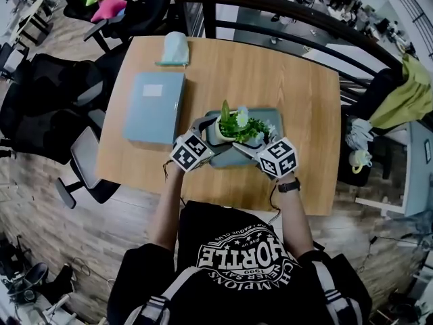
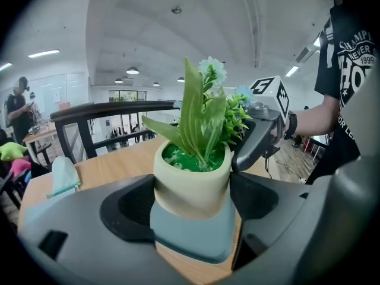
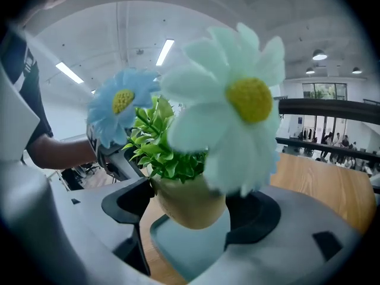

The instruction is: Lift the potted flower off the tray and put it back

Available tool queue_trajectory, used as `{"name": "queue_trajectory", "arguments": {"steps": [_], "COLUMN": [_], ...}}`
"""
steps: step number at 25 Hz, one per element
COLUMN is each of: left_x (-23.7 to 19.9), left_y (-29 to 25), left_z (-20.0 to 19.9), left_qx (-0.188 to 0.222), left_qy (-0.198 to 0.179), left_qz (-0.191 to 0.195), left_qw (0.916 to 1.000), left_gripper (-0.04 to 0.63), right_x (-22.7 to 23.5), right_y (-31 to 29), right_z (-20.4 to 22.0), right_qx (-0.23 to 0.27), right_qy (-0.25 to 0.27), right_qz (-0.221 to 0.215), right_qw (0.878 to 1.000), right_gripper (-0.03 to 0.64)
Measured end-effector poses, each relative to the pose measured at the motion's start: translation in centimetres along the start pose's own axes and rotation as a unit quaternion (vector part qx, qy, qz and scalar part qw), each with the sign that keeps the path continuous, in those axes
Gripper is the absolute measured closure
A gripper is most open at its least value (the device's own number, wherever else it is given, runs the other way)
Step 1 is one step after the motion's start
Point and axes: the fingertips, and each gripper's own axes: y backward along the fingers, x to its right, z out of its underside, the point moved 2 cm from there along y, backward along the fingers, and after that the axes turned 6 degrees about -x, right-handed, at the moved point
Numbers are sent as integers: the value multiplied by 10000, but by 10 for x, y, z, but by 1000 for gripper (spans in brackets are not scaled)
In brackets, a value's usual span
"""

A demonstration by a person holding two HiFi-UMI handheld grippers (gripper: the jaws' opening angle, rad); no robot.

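The potted flower (image 1: 231, 125), a cream pot with green leaves and pale blue daisies, is over the grey-blue tray (image 1: 272, 118) in the middle of the wooden table (image 1: 308, 107). My left gripper (image 1: 206, 135) closes on the pot (image 2: 191, 186) from the left, with both jaws against its sides and the tray (image 2: 190, 237) right beneath. My right gripper (image 1: 247, 146) holds the same pot (image 3: 189, 205) from the right. There the pot leans a little and seems just above the tray (image 3: 193, 245). A large daisy (image 3: 234, 105) hides much of that view.
A blue-grey folder (image 1: 154, 107) lies left of the tray, and a pale teal object (image 1: 174, 48) sits at the table's far edge. Black chairs (image 1: 84, 156) stand at the left. A dark railing (image 1: 284, 12) runs behind the table.
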Motion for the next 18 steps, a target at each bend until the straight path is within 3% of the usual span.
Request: {"name": "queue_trajectory", "arguments": {"steps": [9,18], "left_x": [-10,-24], "left_y": [-47,-69], "left_z": [52,70], "left_qx": [-669,-948], "left_qy": [-166,-122], "left_qz": [-171,-321], "left_qw": [9975,9949], "left_gripper": [192,192], "right_x": [18,33], "right_y": [-41,-65], "right_z": [44,58], "right_qx": [-601,-798], "right_qy": [65,114], "right_qz": [98,117], "right_qw": [9981,9967], "right_gripper": [206,206]}}
